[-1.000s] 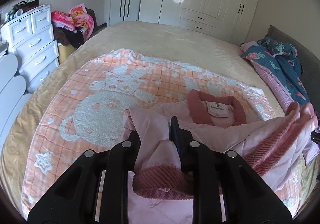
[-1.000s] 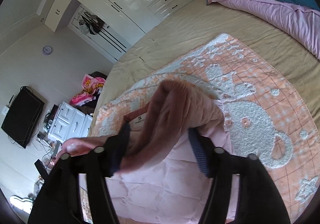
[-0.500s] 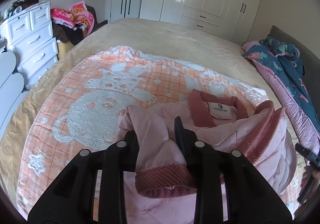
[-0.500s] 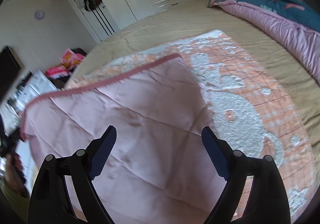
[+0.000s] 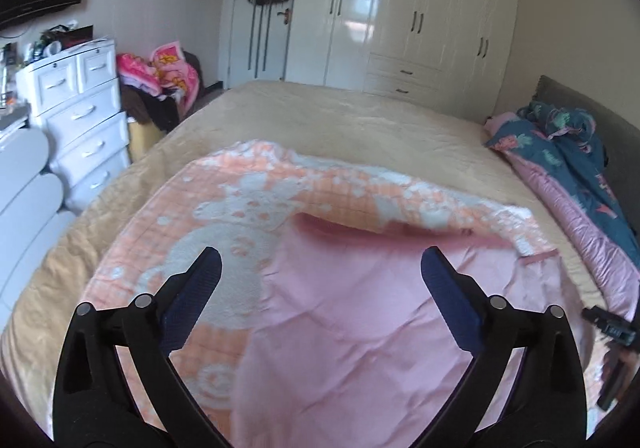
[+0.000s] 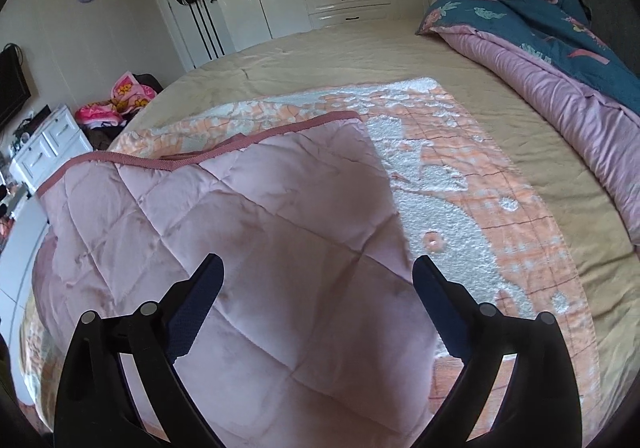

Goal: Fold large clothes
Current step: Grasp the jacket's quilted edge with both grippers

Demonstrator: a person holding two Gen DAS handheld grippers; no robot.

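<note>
A pink quilted jacket (image 6: 248,232) with a darker ribbed hem lies folded on the orange and white bear blanket (image 6: 460,208) on the bed. In the left wrist view the jacket (image 5: 360,328) shows as a smooth pink panel, blurred. My left gripper (image 5: 320,268) hovers over it with its jaws opening wide and nothing pinched between them. My right gripper (image 6: 316,272) hangs above the quilted panel, its jaws also opening, with no cloth between the pads. The right gripper's black body (image 5: 612,332) peeks in at the right edge of the left wrist view.
The beige bedspread (image 5: 360,120) stretches to the far side. A blue and pink duvet (image 6: 560,48) is heaped at the headboard. White drawers (image 5: 80,116) and a pile of clothes (image 5: 160,76) stand left of the bed. White wardrobes (image 5: 400,8) line the far wall.
Both grippers let go: the left released the sleeve cuff and opened wide, the right dropped the hem. The jacket's lower part now lies folded over the collar, flat on the blanket.
</note>
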